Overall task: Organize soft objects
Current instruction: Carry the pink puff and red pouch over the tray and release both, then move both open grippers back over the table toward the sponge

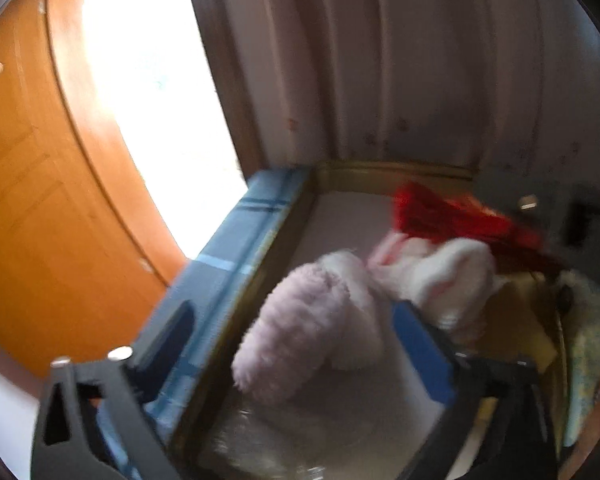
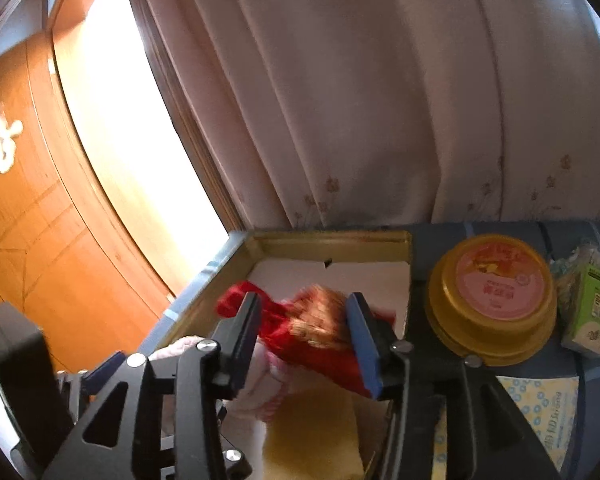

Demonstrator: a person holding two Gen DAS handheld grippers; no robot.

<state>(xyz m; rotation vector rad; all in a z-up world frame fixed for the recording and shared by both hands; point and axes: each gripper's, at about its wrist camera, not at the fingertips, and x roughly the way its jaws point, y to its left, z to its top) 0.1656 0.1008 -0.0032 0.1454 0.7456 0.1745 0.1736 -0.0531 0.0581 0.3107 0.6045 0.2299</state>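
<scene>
Inside the gold box (image 2: 332, 238) lie a pink plush (image 1: 312, 324) and red doll (image 2: 300, 320); left gripper (image 1: 292, 364) and right gripper (image 2: 304, 328) both released, spread above them.

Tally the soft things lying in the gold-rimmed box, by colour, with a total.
Pink plush: 1, the pink plush toy
White with pink stripes: 1, the white plush toy
Red: 1, the red-dressed doll, between the right gripper fingers
Yellow: 1, the yellow soft piece
Total: 4
</scene>
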